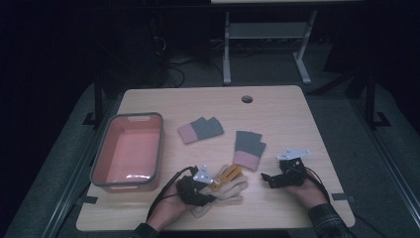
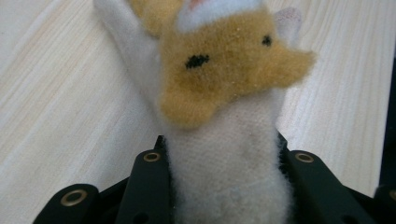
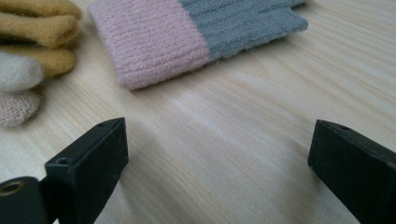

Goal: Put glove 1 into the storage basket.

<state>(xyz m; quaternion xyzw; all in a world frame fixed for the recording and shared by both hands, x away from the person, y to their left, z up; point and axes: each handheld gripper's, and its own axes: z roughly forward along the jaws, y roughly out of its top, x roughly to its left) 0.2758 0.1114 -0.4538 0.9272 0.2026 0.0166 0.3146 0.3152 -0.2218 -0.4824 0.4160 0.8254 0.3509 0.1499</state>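
Observation:
A cream glove [image 1: 232, 191] with a tan animal-face patch [image 2: 224, 70] lies near the table's front edge, partly over a yellow glove [image 1: 229, 173]. My left gripper [image 1: 212, 190] has the cream glove's cuff [image 2: 229, 186] squeezed between its two black jaws, which press on both sides of it. Two grey-and-pink gloves lie flat, one [image 1: 200, 130] mid-table and one [image 1: 249, 148] to its right. My right gripper [image 1: 266, 178] hovers open over bare wood just short of the nearer grey-and-pink glove [image 3: 187, 37], nothing between its jaws [image 3: 219, 128].
A pink tub with a grey rim [image 1: 99, 153] stands empty at the table's left. A round cable hole [image 1: 246, 98] sits near the far edge. In the right gripper view, yellow glove fingers [image 3: 42, 28] and cream glove fingers [image 3: 16, 74] lie at the left.

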